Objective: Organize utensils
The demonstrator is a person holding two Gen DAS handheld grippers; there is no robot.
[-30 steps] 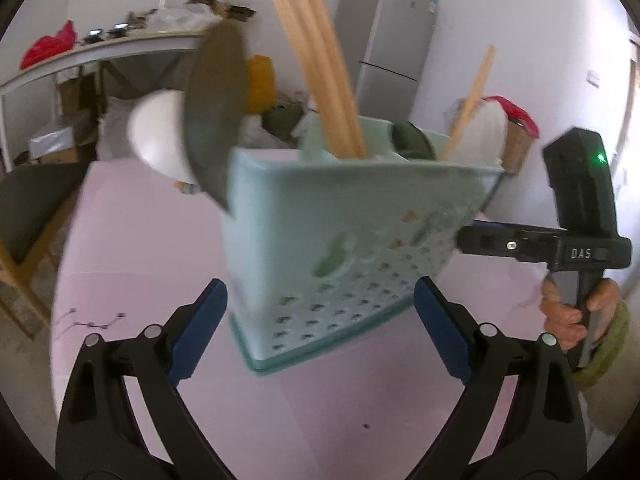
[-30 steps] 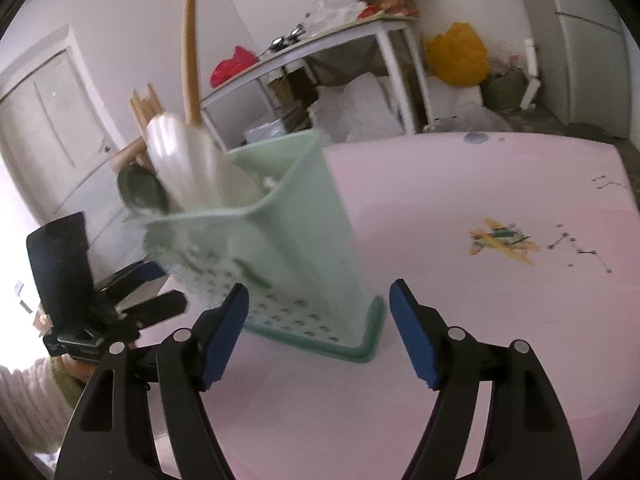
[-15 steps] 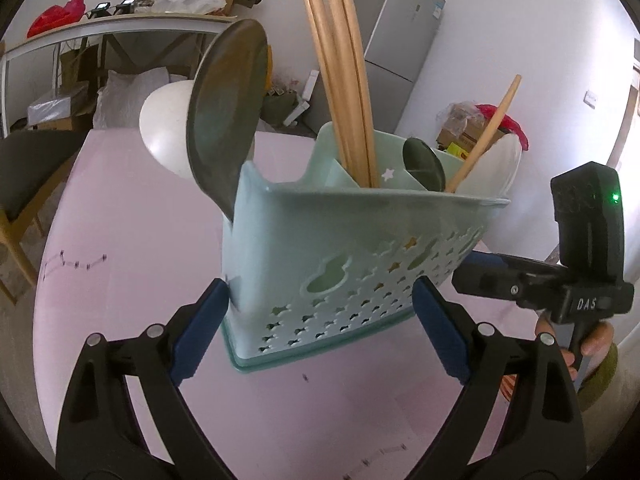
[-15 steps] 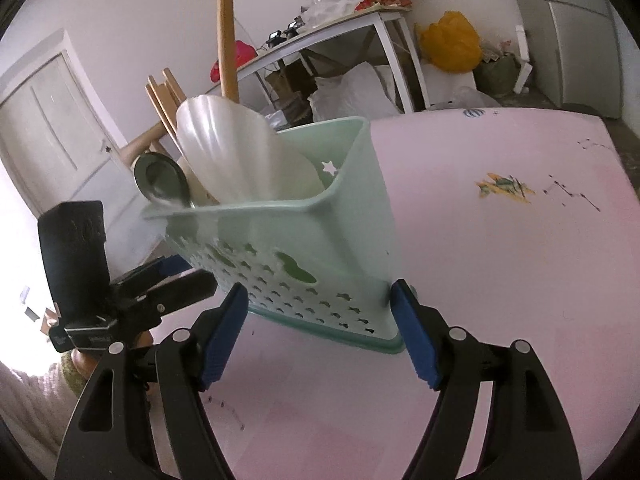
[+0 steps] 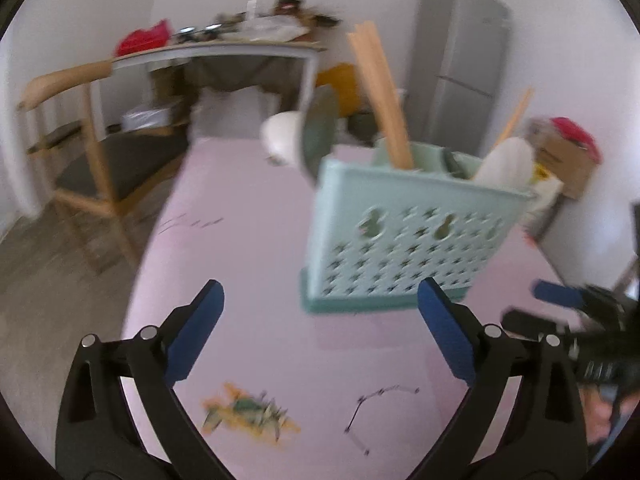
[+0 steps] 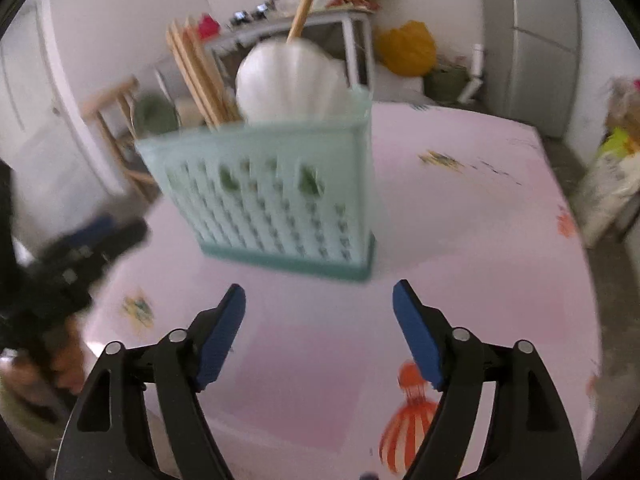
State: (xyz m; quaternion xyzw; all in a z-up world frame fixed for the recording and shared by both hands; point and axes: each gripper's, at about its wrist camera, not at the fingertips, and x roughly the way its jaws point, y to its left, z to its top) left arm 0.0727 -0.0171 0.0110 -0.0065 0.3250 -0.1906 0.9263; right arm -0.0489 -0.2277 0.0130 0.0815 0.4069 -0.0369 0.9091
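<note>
A mint-green perforated utensil basket (image 5: 400,232) (image 6: 272,200) stands on the pink table (image 5: 240,240). It holds wooden chopsticks (image 5: 380,96) (image 6: 200,76), a white shell-shaped spoon (image 6: 288,80), a dark grey spoon (image 5: 320,132), a white ladle (image 5: 282,136) and a thin wooden handle (image 6: 306,0). My left gripper (image 5: 320,292) is just short of the basket's base, its jaws opening and holding nothing. From the opposite side, my right gripper (image 6: 319,290) is also short of the basket, jaws opening, nothing between them. Each gripper shows blurred in the other's view.
A wooden chair (image 5: 80,140) stands off the table's left edge. Behind are a cluttered side table (image 5: 240,48), a grey fridge (image 5: 460,64) and a cardboard box (image 5: 568,160). Paint stains (image 5: 248,416) and a printed lantern (image 6: 408,420) mark the tabletop.
Both grippers have drawn back from the basket, which was between their fingers and now stands ahead of the fingertips. The jaws are slightly wider.
</note>
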